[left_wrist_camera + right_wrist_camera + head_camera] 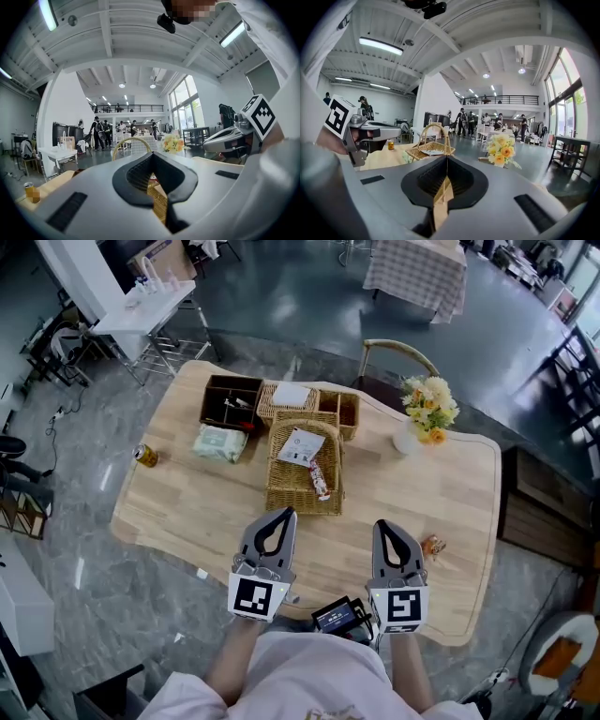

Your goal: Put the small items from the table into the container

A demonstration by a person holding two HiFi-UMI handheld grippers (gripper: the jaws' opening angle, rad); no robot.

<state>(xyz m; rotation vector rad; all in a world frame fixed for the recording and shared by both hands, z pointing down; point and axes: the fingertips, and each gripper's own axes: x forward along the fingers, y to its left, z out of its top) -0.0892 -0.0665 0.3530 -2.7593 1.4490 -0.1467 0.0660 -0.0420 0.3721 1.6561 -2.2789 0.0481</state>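
Head view: both grippers hang over the table's (187, 512) near edge, and I'd call this a pause between picks. The left gripper (284, 514) is clenched on nothing, and the right gripper (385, 525) has its jaws together, empty too. One small brown wrapped item (432, 545) lies just right of it. Next call: spread the right jaws and swing onto it. One handled wicker basket (286, 498) holds two pieces, a white packet (302, 446) and a red-and-white wrapper (320, 480). One can (145, 456) and one tissue pack (220, 442) wait at left.
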